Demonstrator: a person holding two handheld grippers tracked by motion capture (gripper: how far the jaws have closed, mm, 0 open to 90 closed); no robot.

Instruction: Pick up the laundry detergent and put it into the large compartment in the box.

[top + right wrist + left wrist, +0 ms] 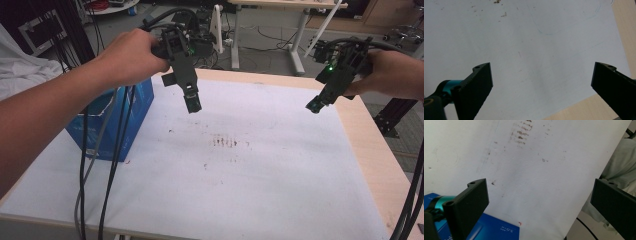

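Both held above the desk point(360, 165): left hand-held gripper point(537, 202) jaws spread, empty, near blue box point(112, 125); right hand-held gripper point(541, 85) spread, empty.

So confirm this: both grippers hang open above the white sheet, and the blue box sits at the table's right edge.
Wrong side. The high view shows the blue box at the left edge, under the left gripper. The right gripper and the white sheet are as stated.

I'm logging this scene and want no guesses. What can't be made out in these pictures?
- Blue box: high view, left forearm and cables cover its near side; contents unseen.
- Box print: left gripper view, too small to read, cut by the bottom edge.
- Brown marks: too blurred to identify.
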